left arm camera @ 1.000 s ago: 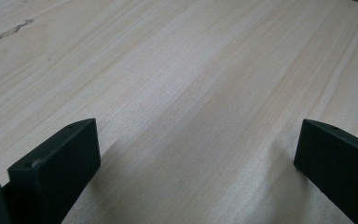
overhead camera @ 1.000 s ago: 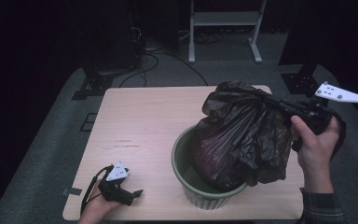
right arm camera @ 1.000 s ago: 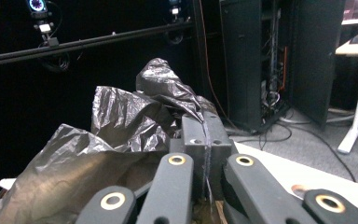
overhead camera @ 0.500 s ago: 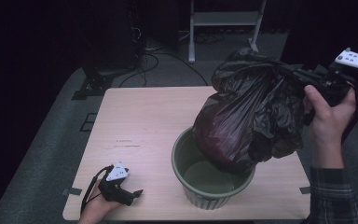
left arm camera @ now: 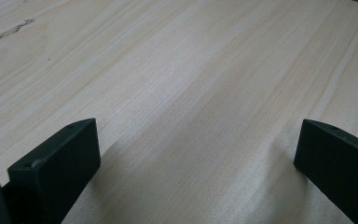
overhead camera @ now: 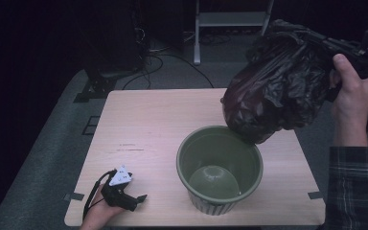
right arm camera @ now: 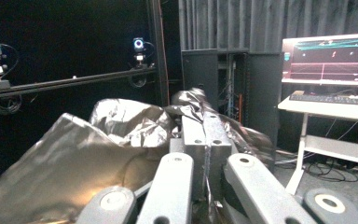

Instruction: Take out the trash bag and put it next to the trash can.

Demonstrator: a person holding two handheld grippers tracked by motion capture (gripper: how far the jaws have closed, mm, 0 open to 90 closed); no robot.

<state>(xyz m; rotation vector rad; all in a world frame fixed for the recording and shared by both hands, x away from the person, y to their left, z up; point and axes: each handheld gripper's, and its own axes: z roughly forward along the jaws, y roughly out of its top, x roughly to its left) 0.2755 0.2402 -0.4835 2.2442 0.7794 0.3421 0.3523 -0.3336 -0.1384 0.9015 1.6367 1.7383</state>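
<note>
Right gripper (overhead camera: 359, 45): at the upper right of the high view, raised above and beyond the table's far right corner, held in the person's right hand (overhead camera: 357, 88); jaws clamped together on a pinch of the bag's plastic, seen in the right gripper view as two grey pads (right arm camera: 205, 140) pressed flat against each other with film caught between.
Black bin bag (overhead camera: 278, 81): crumpled, glossy, hanging in the air from the right gripper; fully out of the bin, lowest bulge just above the bin's far right rim, whether touching it cannot be told; in the right gripper view, spread to the left of and under the jaws (right arm camera: 74, 158).
Green bin (overhead camera: 219, 167): round, ribbed at the base, upright on the near right part of the table; bare pale bottom visible inside.
Left gripper (overhead camera: 139, 197): low at the near left corner of the table, lying close to the wood in the person's left hand (overhead camera: 100, 215); jaws spread wide apart, nothing between them, plain wood grain between the two black jaws in the left gripper view.
Table (overhead camera: 148, 124): light wooden top, a faint dark scratch left of the bin.
Surroundings: dark room, grey floor, cables and a white stand behind the table; a lit monitor (right arm camera: 328, 58) and keyboard on a white desk in the right gripper view.
</note>
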